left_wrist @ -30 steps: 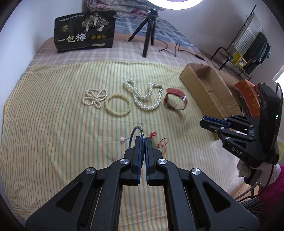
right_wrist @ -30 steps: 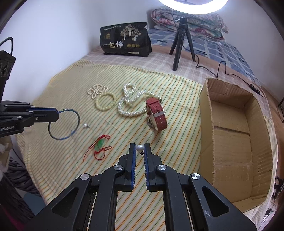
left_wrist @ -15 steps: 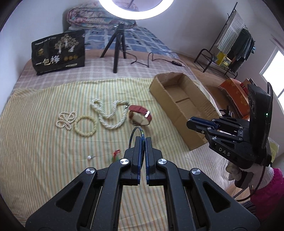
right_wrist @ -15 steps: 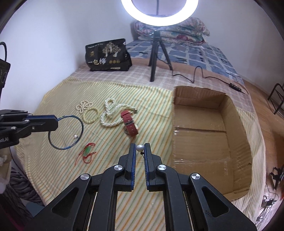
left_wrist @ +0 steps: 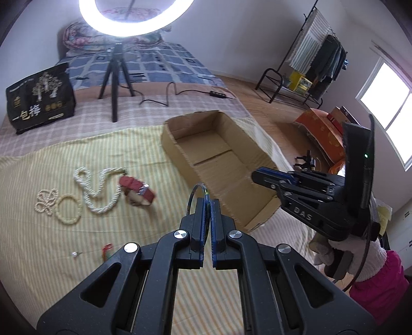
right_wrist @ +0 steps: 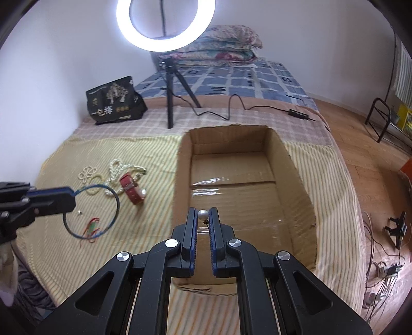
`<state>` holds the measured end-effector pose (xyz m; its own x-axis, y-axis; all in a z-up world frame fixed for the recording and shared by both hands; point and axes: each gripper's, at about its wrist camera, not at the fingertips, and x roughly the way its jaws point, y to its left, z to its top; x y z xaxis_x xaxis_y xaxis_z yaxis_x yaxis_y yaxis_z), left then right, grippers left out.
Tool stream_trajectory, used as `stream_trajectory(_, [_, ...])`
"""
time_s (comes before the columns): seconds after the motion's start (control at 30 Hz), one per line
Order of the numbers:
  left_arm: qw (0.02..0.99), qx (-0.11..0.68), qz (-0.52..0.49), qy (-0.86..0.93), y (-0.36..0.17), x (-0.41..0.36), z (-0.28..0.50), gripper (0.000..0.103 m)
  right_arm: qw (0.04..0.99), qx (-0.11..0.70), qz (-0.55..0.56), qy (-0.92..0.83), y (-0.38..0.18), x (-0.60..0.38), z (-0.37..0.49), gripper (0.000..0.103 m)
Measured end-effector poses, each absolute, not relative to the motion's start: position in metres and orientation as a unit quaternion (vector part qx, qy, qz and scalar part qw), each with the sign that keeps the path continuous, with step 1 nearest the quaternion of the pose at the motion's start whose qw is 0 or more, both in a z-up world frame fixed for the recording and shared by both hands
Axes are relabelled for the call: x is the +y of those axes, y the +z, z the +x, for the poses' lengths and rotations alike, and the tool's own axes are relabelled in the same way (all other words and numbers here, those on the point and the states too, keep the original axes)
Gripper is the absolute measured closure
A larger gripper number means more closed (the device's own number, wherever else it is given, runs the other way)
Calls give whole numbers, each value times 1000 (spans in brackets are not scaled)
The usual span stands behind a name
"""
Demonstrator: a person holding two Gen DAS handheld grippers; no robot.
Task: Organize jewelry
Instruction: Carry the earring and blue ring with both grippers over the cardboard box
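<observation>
Left wrist cam rides above the left tool (left_wrist: 208,203), looking down across the bed (left_wrist: 51,247) toward the far ring light (left_wrist: 136,18). Right wrist cam sits close over the cardboard box (right_wrist: 296,180). Both share box, bed, light.

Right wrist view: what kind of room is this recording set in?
Most likely a home bedroom: the work surface is a bed under a striped sheet, with folded quilts stacked at its head and a clothes rack by the wall.
</observation>
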<state>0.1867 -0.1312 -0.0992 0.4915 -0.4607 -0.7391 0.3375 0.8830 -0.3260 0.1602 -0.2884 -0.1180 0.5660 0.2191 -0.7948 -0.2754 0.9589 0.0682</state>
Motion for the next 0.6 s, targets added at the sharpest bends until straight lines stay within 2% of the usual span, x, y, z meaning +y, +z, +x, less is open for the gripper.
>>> stream_trajectory(0.3, [851, 443, -71, -273, -99, -190, 194, 102, 890, 443, -3, 113, -118, -321, 180, 96])
stream_trajectory(0.6, [837, 464, -52, -286, -123, -229, 198, 102, 888, 450, 8, 94, -128, -340, 193, 96])
